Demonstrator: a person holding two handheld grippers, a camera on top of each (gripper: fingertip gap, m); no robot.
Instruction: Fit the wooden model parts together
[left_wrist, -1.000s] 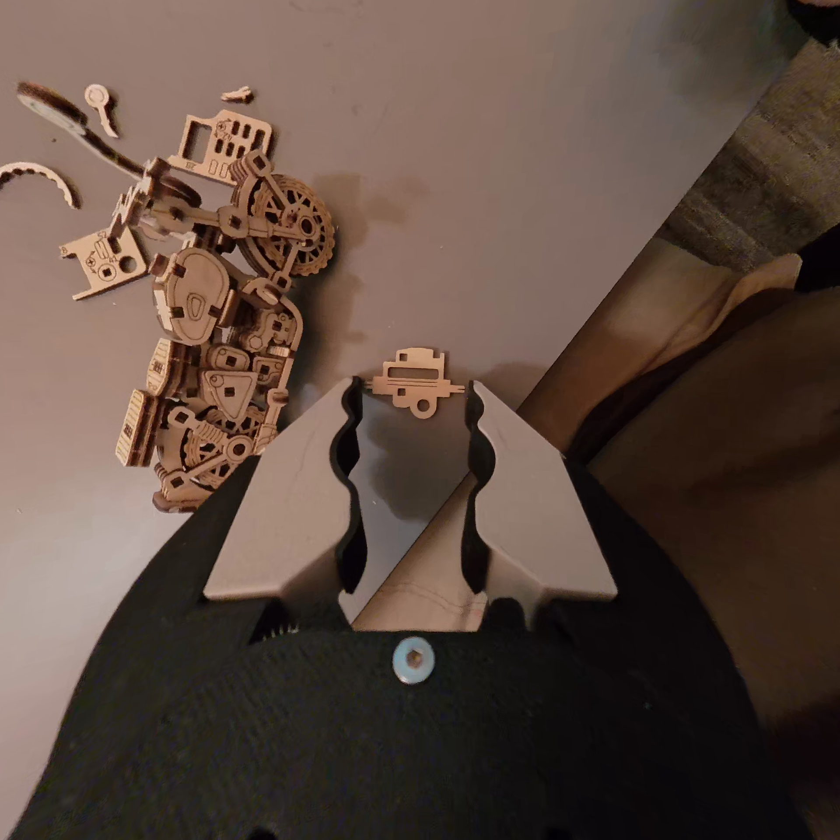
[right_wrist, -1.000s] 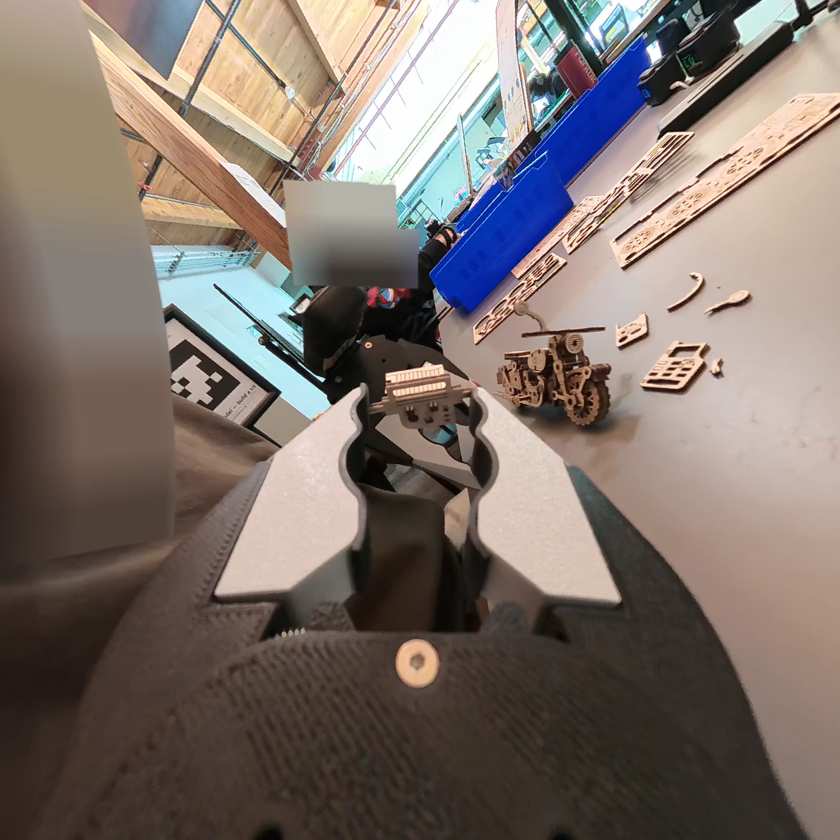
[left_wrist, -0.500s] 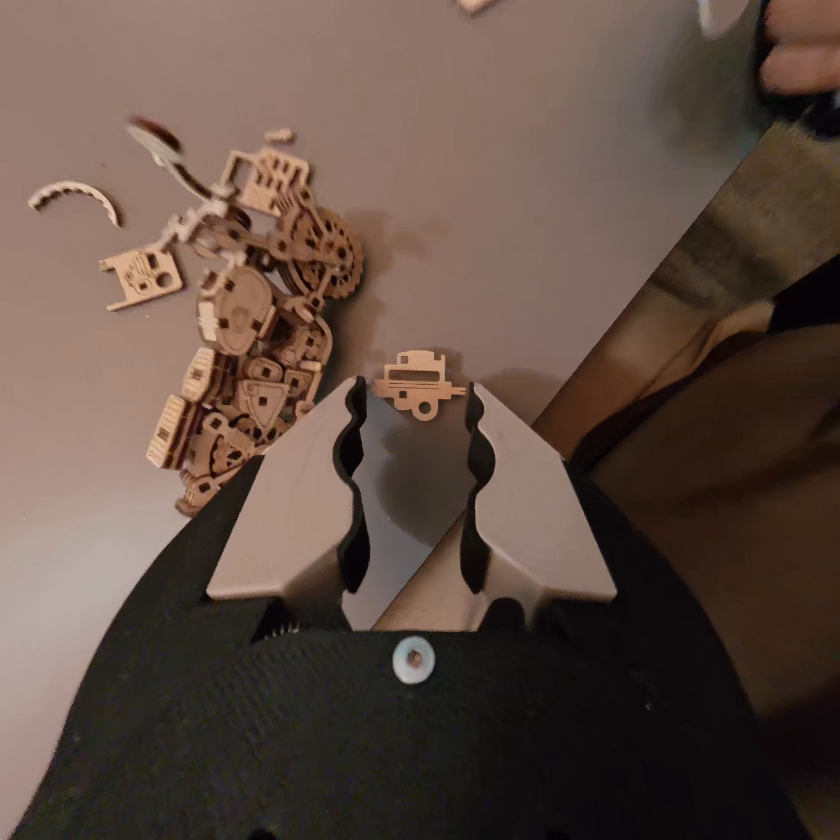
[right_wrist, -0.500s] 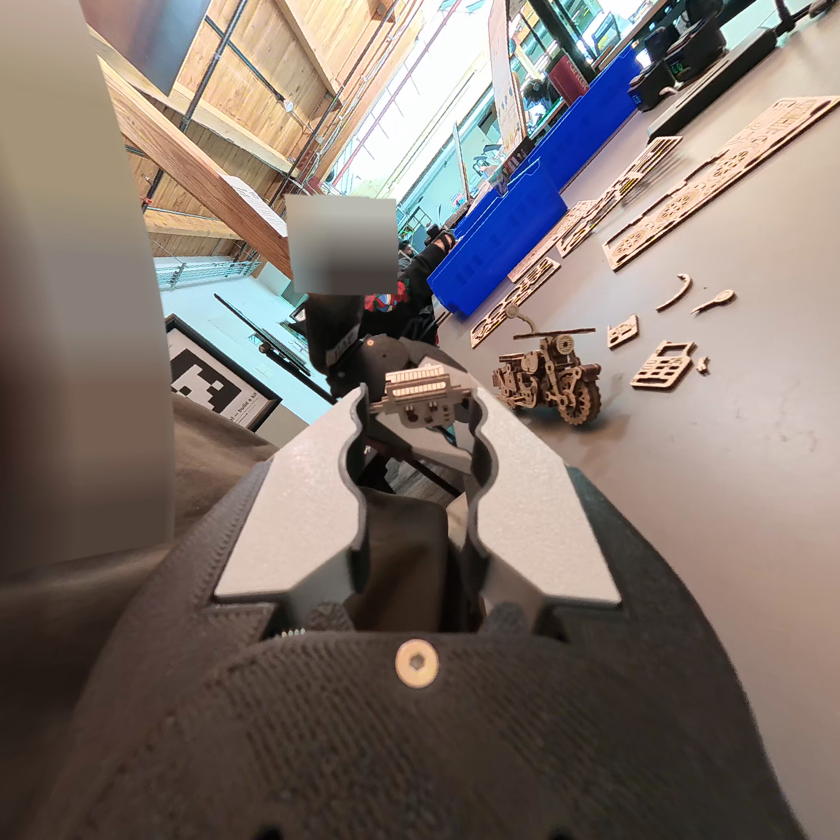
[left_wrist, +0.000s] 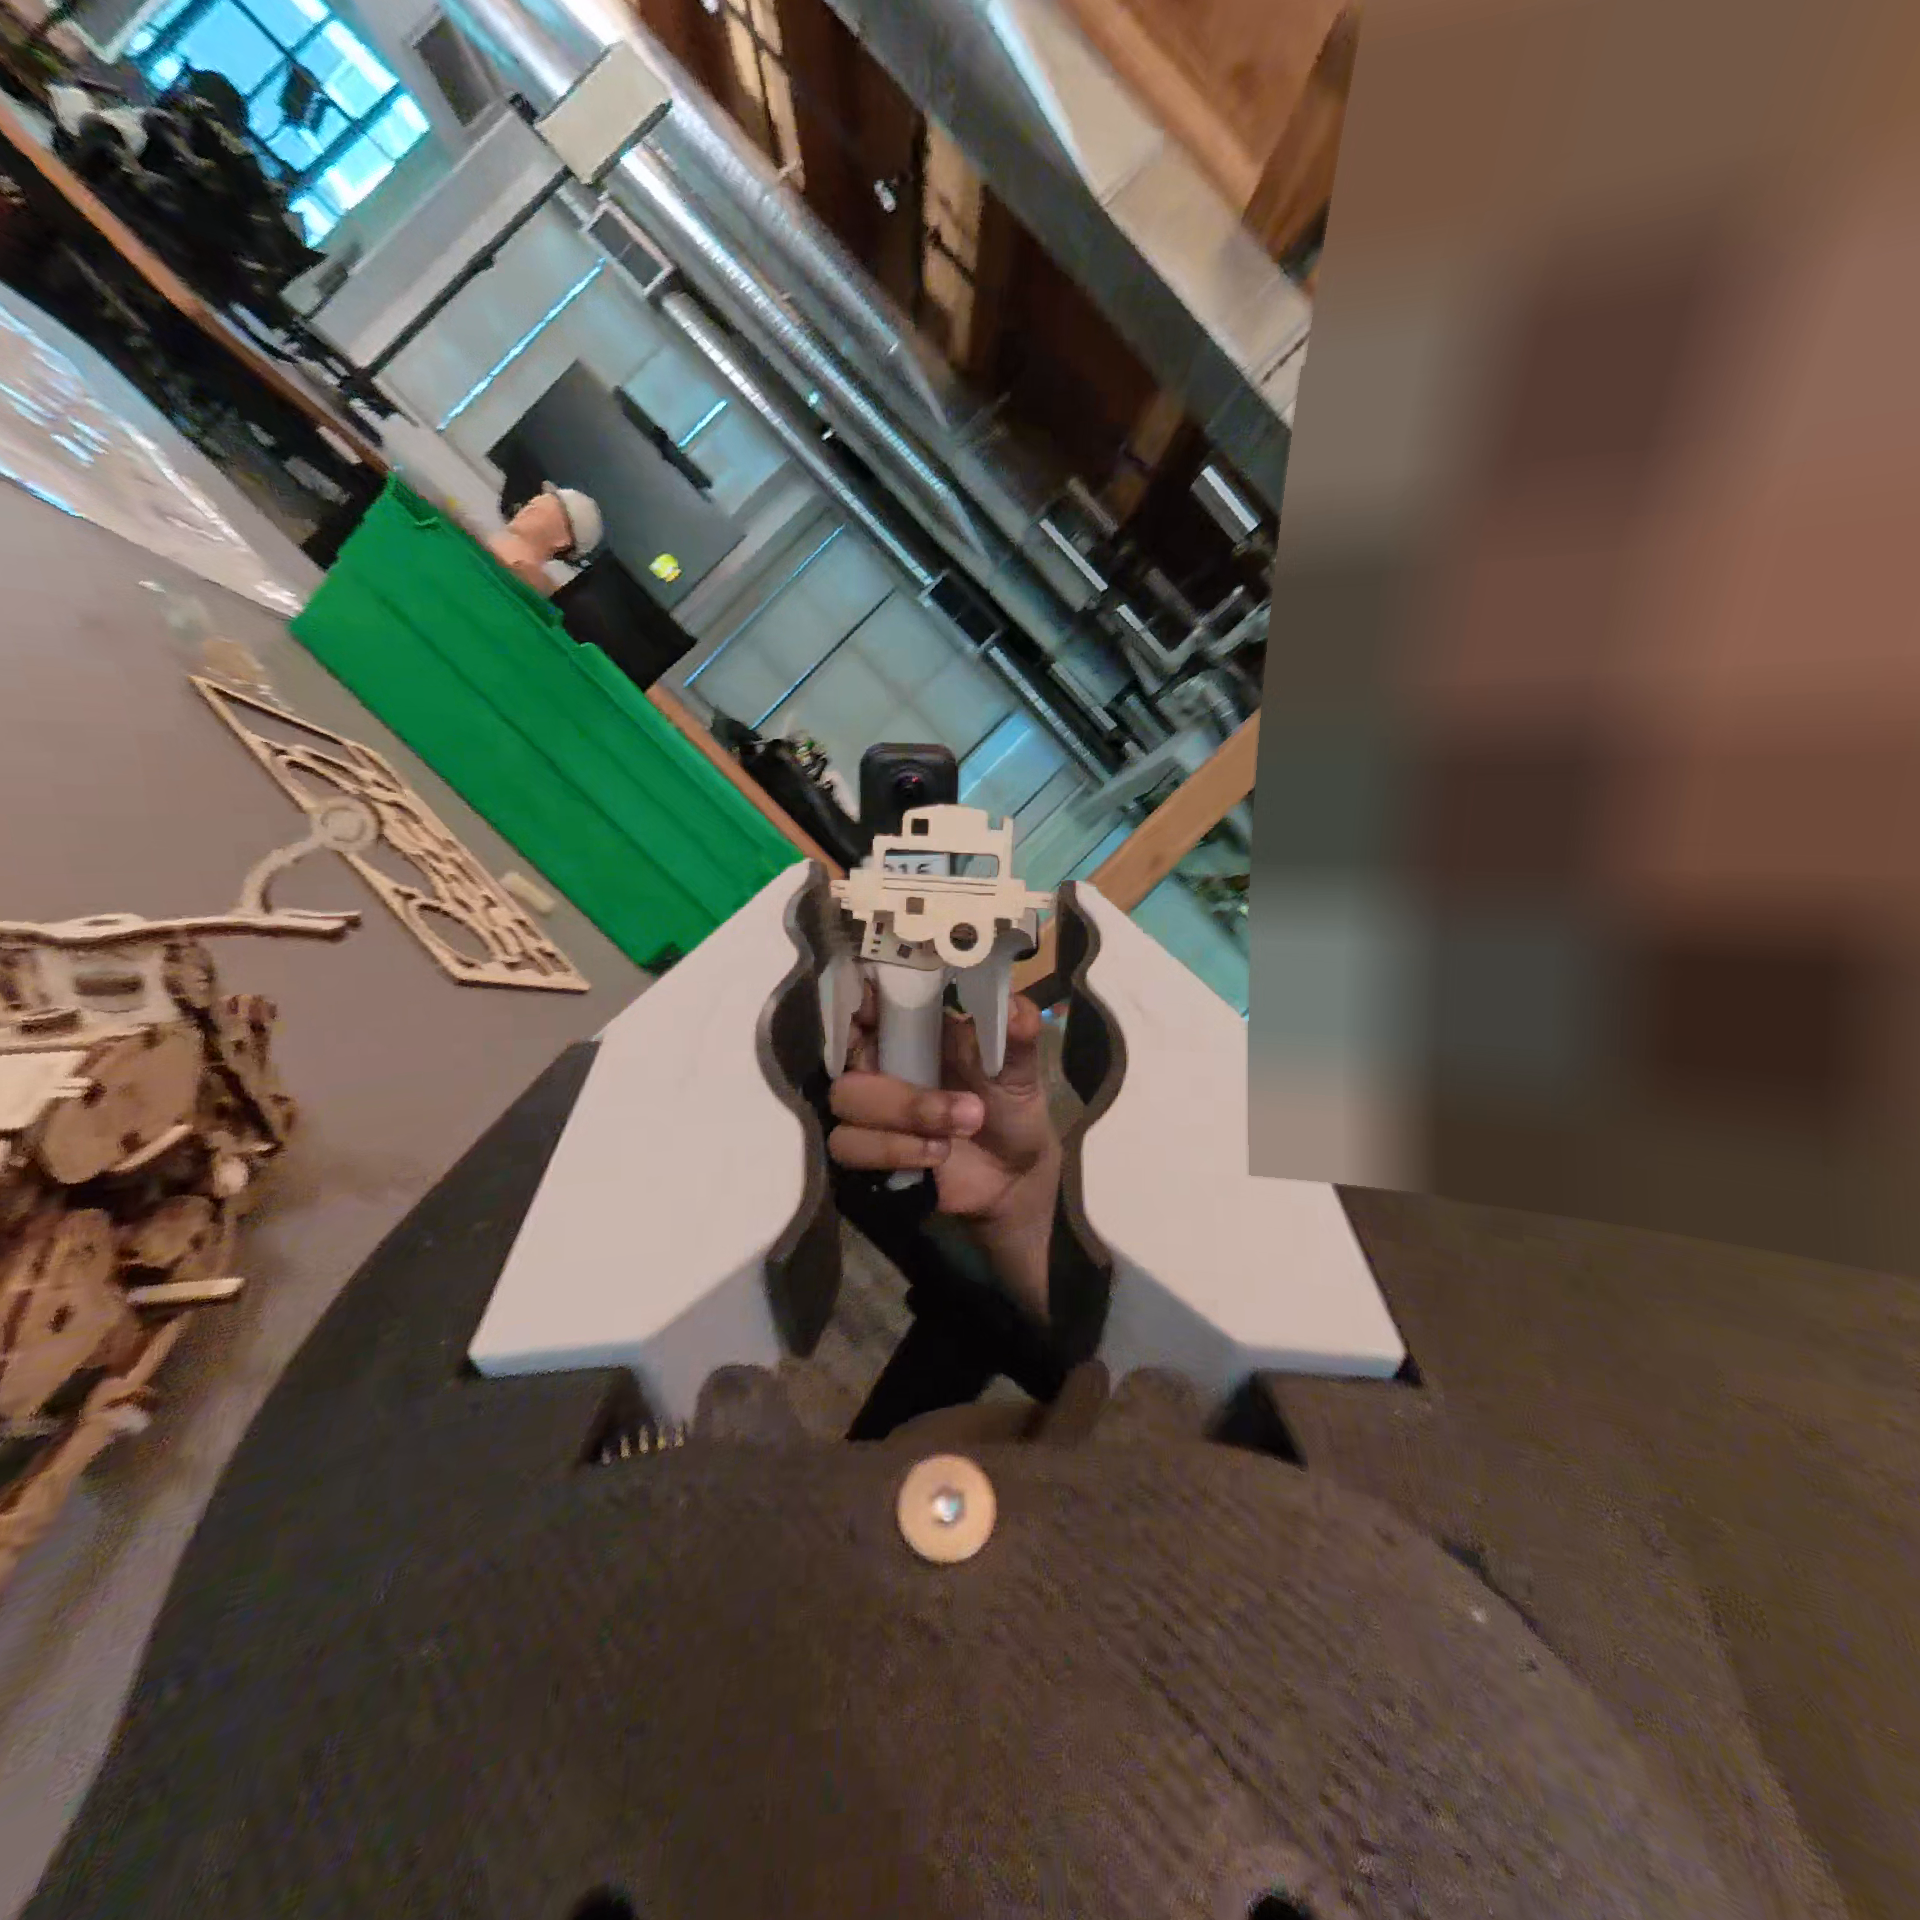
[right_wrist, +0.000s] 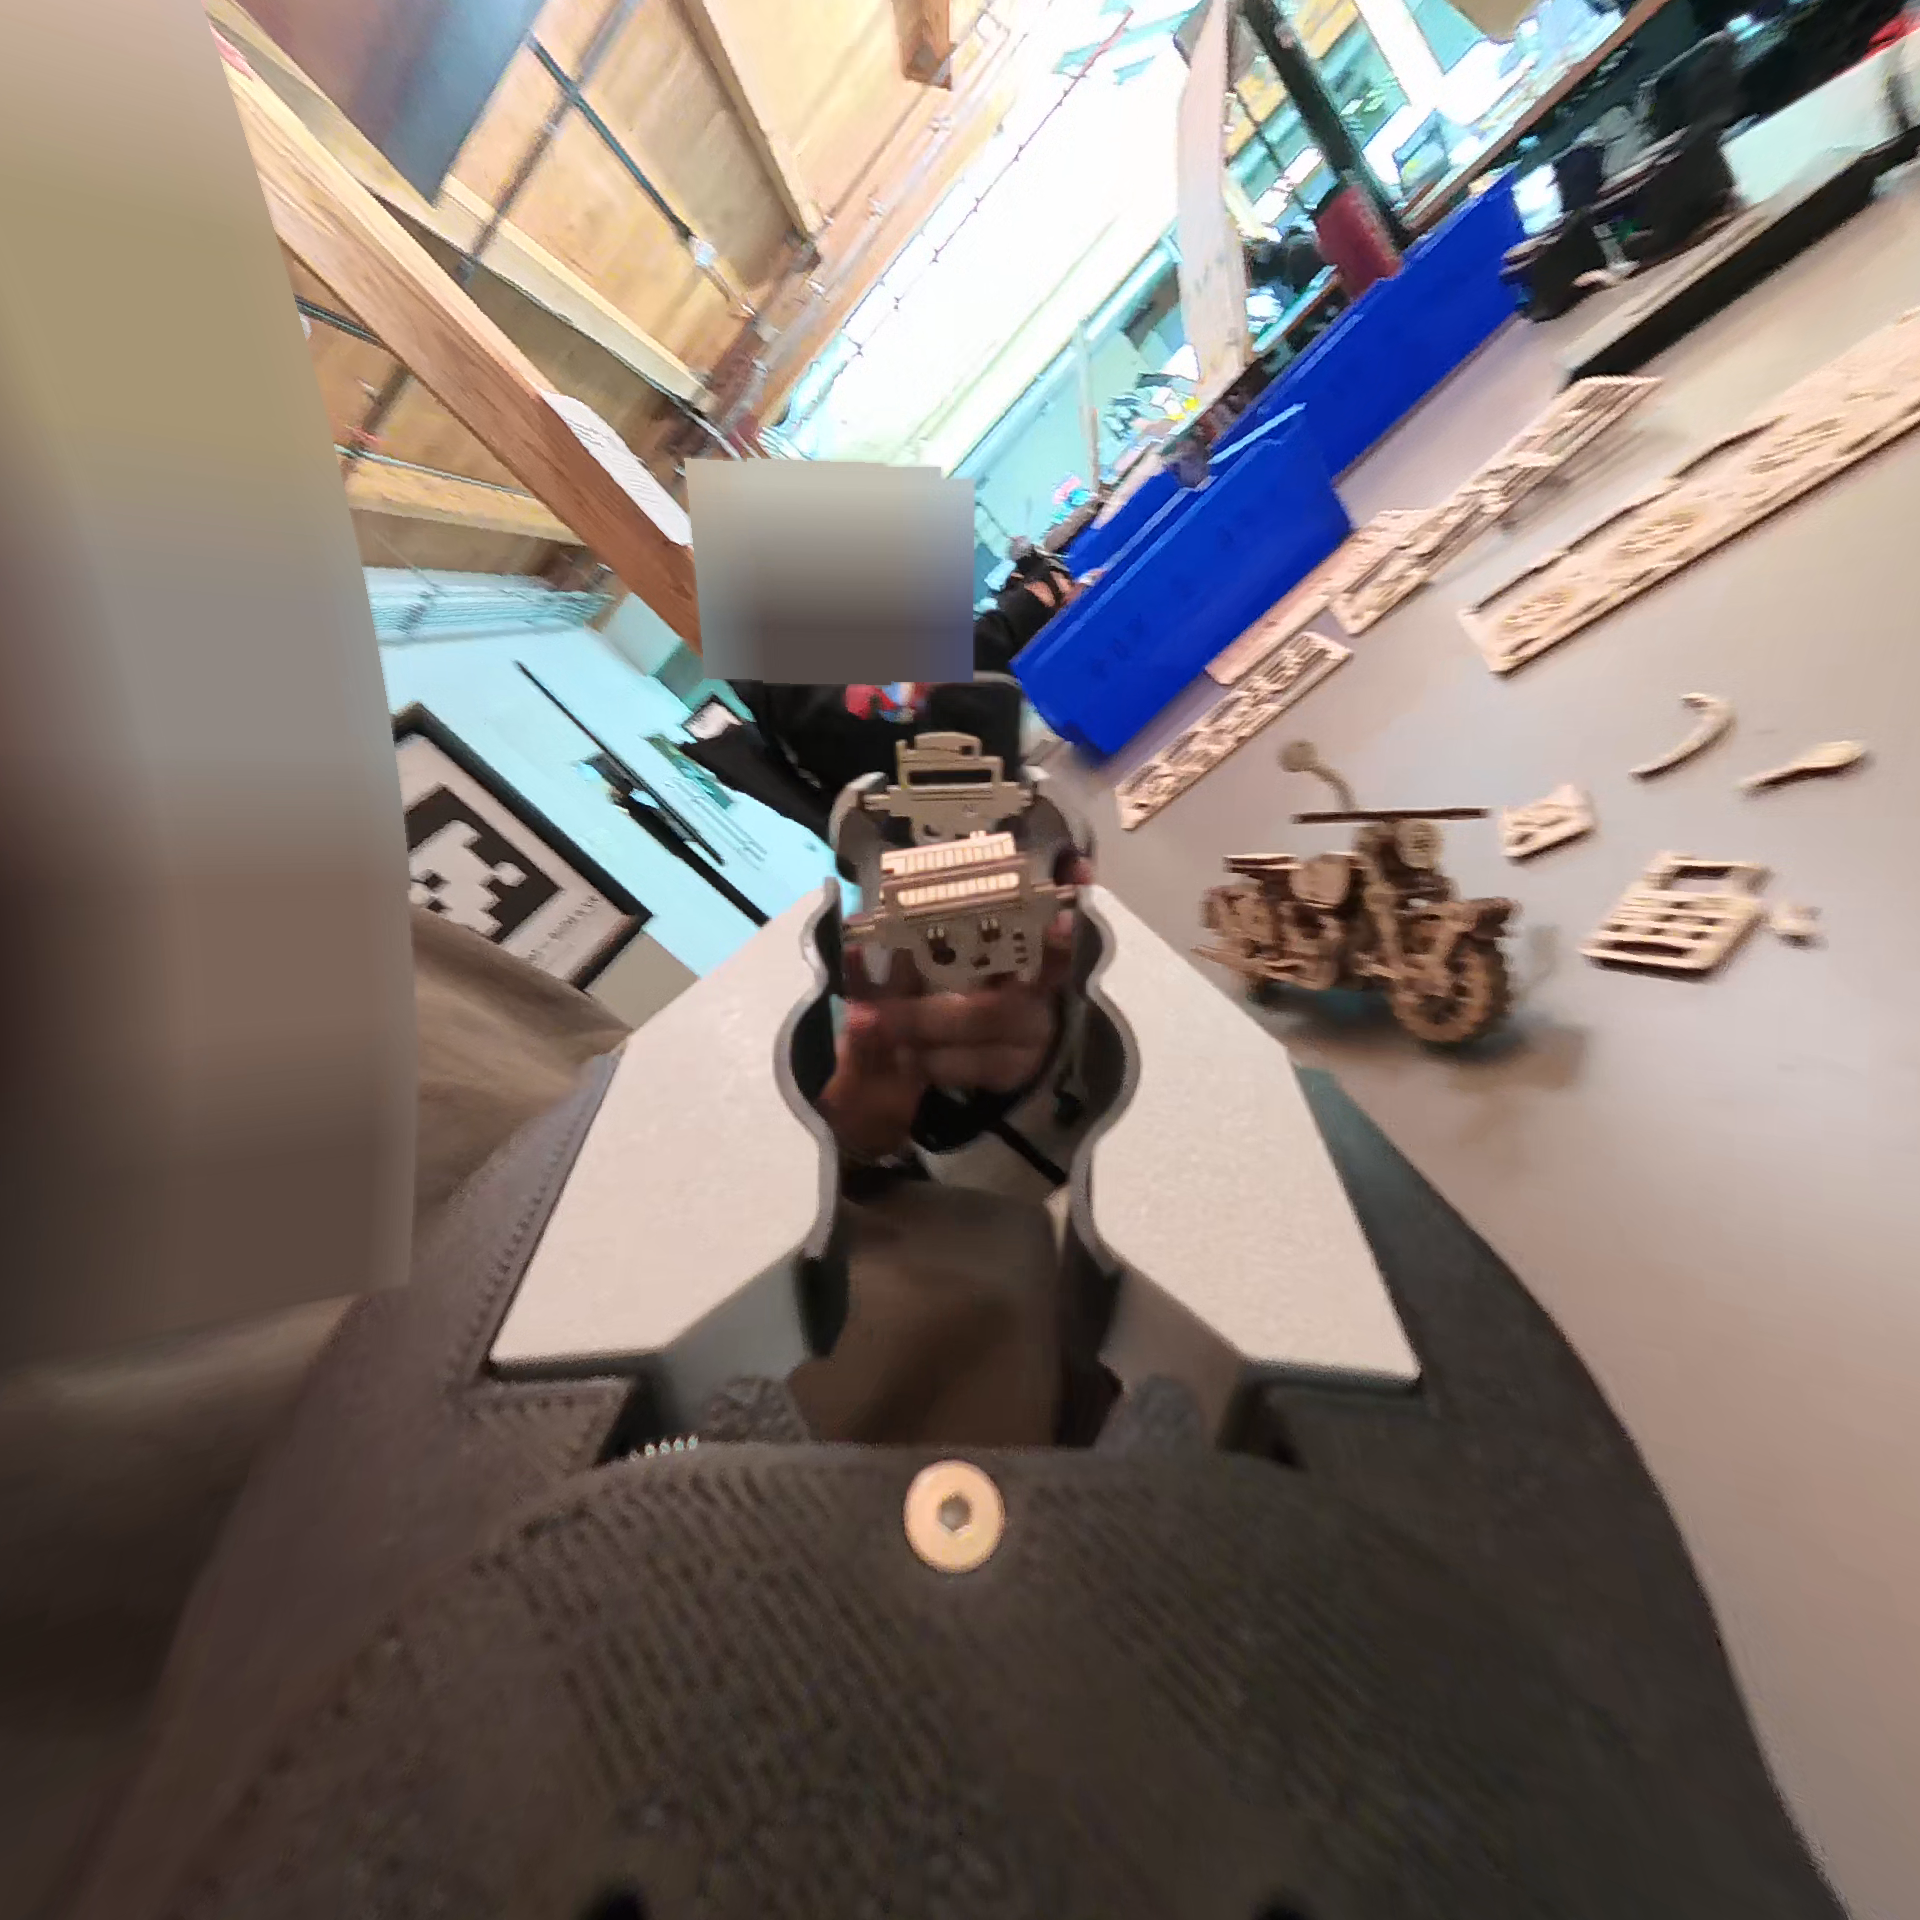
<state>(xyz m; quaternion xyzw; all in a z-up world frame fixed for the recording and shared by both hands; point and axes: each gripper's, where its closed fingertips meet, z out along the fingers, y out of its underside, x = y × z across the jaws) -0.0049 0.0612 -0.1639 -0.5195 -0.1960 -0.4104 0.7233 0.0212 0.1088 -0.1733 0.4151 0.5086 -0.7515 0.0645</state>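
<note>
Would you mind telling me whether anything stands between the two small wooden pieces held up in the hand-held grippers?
Nothing visible does. The left hand-held gripper holds a flat wooden piece with a round hole, the right hand-held gripper a flat slatted wooden piece. They face each other in the air beside the grey table.

Wooden motorcycle model (left_wrist: 99, 1153) cut off at left edge and blurred, hand (right_wrist: 940, 1049) behind slatted wooden part (right_wrist: 948, 906) out of focus, far cut-out sheets (right_wrist: 1683, 499) too blurred to read detail
</note>
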